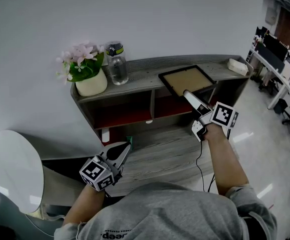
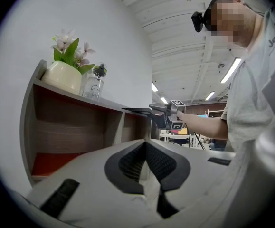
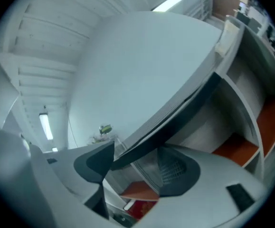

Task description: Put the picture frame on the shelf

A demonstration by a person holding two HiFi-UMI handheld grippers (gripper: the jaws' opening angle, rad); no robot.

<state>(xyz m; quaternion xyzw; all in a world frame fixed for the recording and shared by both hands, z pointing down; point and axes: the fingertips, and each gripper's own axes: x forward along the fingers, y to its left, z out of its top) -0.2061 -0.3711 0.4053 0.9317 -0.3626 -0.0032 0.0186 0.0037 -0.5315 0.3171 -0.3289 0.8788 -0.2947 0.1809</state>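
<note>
a cut-off word low on the grey shirt [image 1: 165, 215], bottom edge of the head view, seems to read "deep". nothing else is legible.

The shelf top [image 1: 145, 66] is crowded at its left end, where a flower pot [image 1: 90, 83] and a bottle [image 1: 117, 64] stand just beside each other. A picture frame [image 1: 186, 80] lies flat over its right half, and a small pale block [image 1: 237, 66] sits at the far right end. Between bottle and frame a bare strip runs back to the wall [image 1: 160, 19]. The right gripper [image 1: 192, 100], jaws apart, straddles the frame's near edge. Below, an upright divider [image 1: 152, 104] splits the open compartments, and the near wooden board [image 1: 170, 149] offers free room.
</note>
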